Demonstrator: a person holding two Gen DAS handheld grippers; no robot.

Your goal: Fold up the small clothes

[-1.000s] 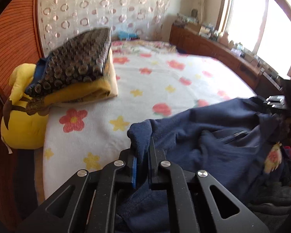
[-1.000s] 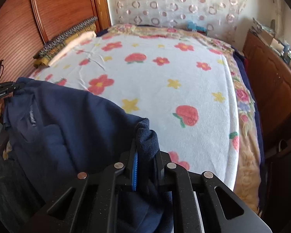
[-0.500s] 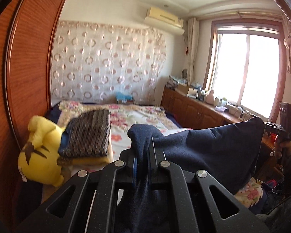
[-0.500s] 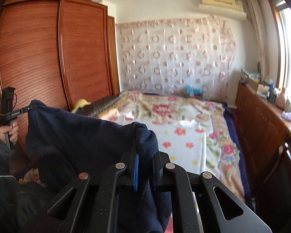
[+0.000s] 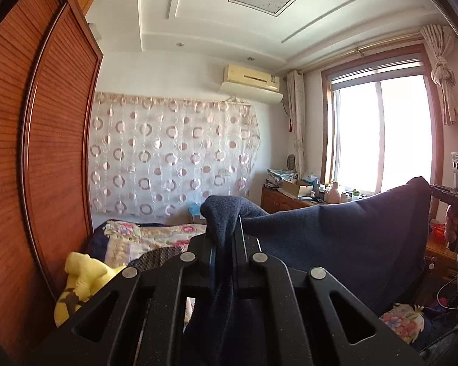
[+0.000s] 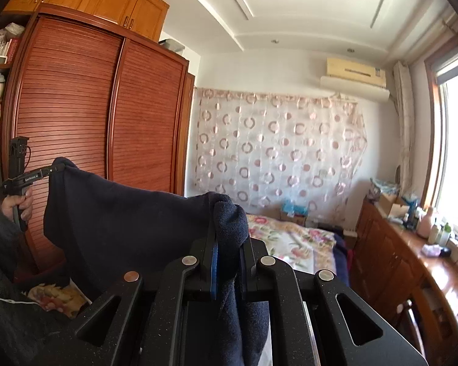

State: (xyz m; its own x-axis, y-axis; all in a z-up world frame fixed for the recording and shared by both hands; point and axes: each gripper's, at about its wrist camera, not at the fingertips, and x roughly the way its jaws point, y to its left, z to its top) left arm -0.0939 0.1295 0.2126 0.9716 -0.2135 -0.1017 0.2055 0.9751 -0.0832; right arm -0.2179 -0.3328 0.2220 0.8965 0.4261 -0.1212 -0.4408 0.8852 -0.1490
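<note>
Garment: a dark navy, fleecy knit garment (image 5: 345,238) hangs stretched in the air between the two grippers, its upper edge running nearly level from one to the other, above the near end of the bed.
Left gripper: the left gripper (image 5: 224,238) has its jaws together, clamped on one bunched corner of the navy cloth, which bulges up over the fingertips.
Right gripper: the right gripper (image 6: 227,238) is likewise pinched on the opposite corner, with a roll of cloth swelling above the jaws.
Bed: the bed with the flowered quilt (image 6: 293,238) lies below and beyond the cloth; much of its near surface is hidden behind the garment.
Done so far: the garment is picked up by two corners and spread wide; no fold shows in it.
Already folded: a dark patterned folded cloth (image 5: 155,259) rests beside a yellow plush toy (image 5: 79,277) by the wooden slatted wardrobe (image 5: 30,152); it is probably part of a finished pile, though only a sliver is in view.
Left to do: by judgement nearly all of this piece remains: lay it flat on the quilt, fold it over, then set it with the pile.
Stage: early for this garment.
</note>
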